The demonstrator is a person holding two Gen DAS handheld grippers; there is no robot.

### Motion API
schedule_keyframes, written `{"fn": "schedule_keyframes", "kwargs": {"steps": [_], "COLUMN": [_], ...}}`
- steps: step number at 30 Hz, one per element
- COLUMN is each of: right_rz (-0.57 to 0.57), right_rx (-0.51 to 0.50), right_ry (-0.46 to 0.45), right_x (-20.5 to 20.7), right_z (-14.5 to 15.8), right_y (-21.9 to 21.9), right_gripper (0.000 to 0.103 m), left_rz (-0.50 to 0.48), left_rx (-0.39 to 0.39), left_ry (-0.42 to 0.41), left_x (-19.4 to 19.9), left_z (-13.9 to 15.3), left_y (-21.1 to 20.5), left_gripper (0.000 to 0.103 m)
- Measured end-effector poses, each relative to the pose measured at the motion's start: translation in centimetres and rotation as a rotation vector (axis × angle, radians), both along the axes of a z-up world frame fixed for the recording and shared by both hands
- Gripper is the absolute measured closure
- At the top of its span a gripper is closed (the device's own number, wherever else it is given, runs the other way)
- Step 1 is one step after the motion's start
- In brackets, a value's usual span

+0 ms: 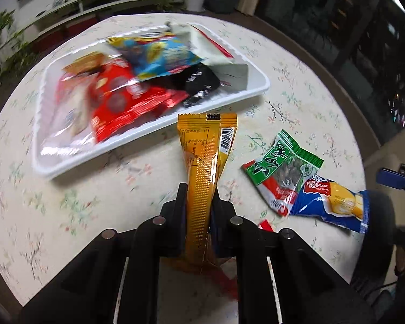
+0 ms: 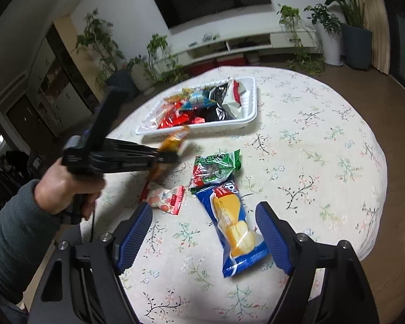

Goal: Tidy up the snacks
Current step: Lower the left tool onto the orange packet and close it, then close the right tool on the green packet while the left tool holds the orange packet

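Note:
My left gripper (image 1: 198, 191) is shut on a long orange snack packet (image 1: 205, 145), held above the table with its far end near the front rim of the white tray (image 1: 154, 132). From the right wrist view, the left gripper (image 2: 170, 158) holds the orange packet (image 2: 172, 140) just in front of the tray (image 2: 202, 129), which holds several snack packets. My right gripper (image 2: 205, 209) is open, its blue pads (image 2: 137, 237) standing either side of a blue roll cake packet (image 2: 235, 229) without touching it. A green packet (image 2: 216, 167) lies just beyond.
A small red and white fruit packet (image 2: 167, 198) lies left of the blue packet. A person's hand and grey sleeve (image 2: 19, 243) hold the left gripper. The round table has a floral cloth (image 2: 310, 162); its edge curves close on the right. Plants and a TV unit stand behind.

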State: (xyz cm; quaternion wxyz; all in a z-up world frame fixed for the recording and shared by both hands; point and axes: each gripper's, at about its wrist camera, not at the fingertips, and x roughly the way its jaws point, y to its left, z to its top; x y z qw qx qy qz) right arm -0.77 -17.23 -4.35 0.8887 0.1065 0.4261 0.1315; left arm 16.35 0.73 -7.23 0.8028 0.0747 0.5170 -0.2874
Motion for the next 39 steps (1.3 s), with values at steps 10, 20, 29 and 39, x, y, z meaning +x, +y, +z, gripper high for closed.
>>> {"fn": "schedule_keyframes", "kwargs": {"steps": [10,20,29,39], "right_rz": [-0.001,0.015,0.037,-0.044], "right_rx": [0.032,0.020,-0.076,-0.053], "right_ry": [0.237,0.322,0.287,0.248], "right_x": [7.7,13.1,13.8,14.4], "right_z": [-2.6,-5.1,-5.8,-6.3], "right_y": [1.7,4.4,7.5,9.7], "right_gripper": [0.022,0.029,0.030,0.036], "left_rz": [0.160,0.202,0.241,0.269], "left_rx": [-0.199,-0.294,-0.329,-0.356], "left_ry": [0.017,0.043,0.029,0.022], "left_x": [-4.0,-7.9,-8.4,-8.8], "left_z": [0.7,-0.3,-0.4,-0.4], "left_y": [8.1,11.6,12.5,13.5], "left_gripper": [0.091,0.091,0.091,0.091]}}
